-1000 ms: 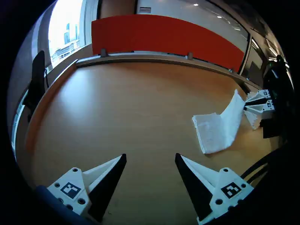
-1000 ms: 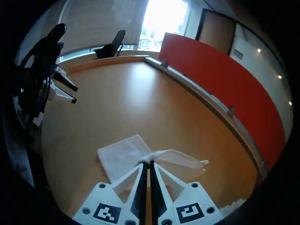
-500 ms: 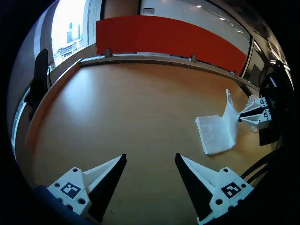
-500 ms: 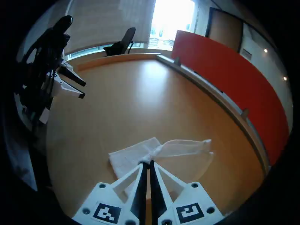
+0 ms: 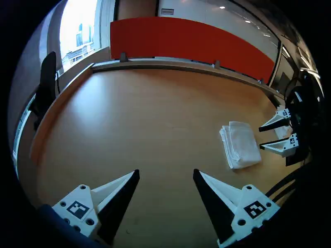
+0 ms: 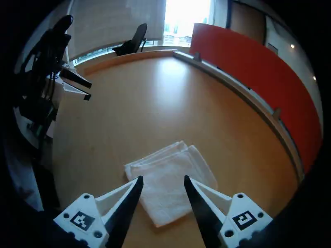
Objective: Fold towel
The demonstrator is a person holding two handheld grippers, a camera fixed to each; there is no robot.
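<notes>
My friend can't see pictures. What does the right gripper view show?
A folded white towel lies flat on a wooden table, right in front of the open right gripper. Far off at the left, the left gripper is open too.

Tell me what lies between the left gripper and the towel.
Only bare table between the left gripper and towel, in the left gripper view.

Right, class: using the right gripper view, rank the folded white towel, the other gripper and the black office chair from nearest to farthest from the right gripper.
1. Folded white towel, lying just below the right gripper's open jaws.
2. Left gripper, far left.
3. Black office chair, past the far edge of the wooden table.
</notes>
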